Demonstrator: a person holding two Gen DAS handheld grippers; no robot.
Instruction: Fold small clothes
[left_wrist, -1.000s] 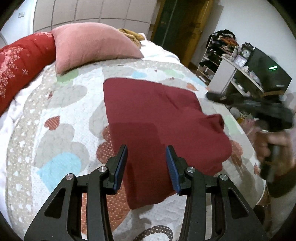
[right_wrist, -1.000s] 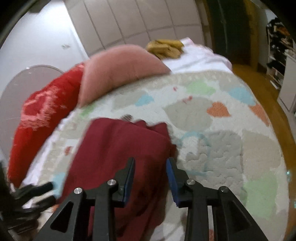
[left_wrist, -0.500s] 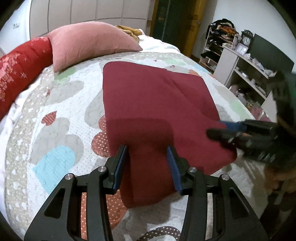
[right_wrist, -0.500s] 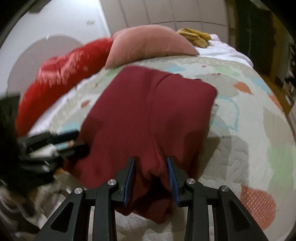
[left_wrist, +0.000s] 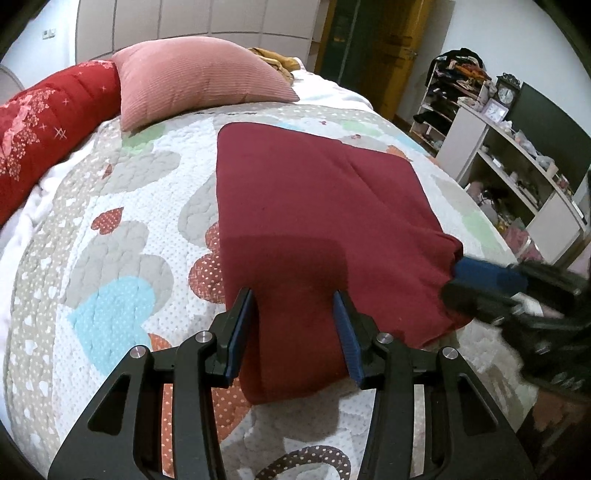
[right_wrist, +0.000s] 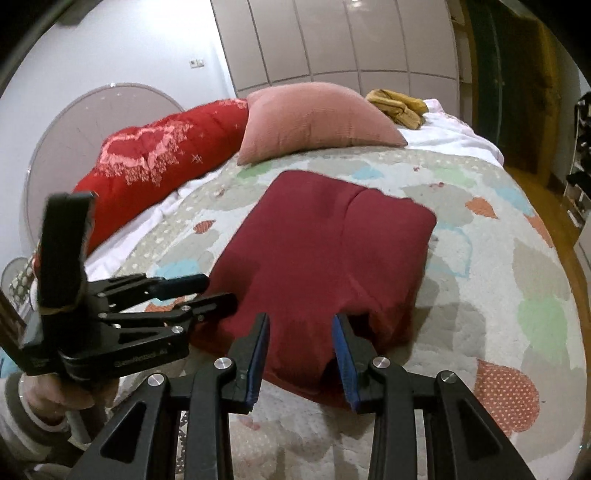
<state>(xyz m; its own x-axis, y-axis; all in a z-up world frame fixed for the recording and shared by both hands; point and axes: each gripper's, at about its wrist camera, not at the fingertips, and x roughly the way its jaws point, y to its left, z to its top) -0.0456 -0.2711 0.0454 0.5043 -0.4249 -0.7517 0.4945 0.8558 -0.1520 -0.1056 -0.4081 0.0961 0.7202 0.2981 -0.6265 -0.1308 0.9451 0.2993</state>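
Note:
A dark red garment (left_wrist: 317, 221) lies flat on the patterned quilt (left_wrist: 122, 229), folded into a rough rectangle; it also shows in the right wrist view (right_wrist: 325, 251). My left gripper (left_wrist: 295, 328) is open, its jaws either side of the garment's near left edge. My right gripper (right_wrist: 301, 350) is open, its jaws either side of the near right corner. The right gripper shows in the left wrist view (left_wrist: 476, 280) at the garment's right corner. The left gripper shows in the right wrist view (right_wrist: 207, 290) at the garment's left edge.
A pink pillow (left_wrist: 195, 85) and a red bolster (left_wrist: 48, 122) lie at the head of the bed. A yellow cloth (right_wrist: 399, 105) sits behind the pillow. White shelves (left_wrist: 517, 177) with clutter stand to the right of the bed.
Both grippers have come down to the garment's near edge. The garment's right part has been laid flat, so it looks smoother and more rectangular than before.

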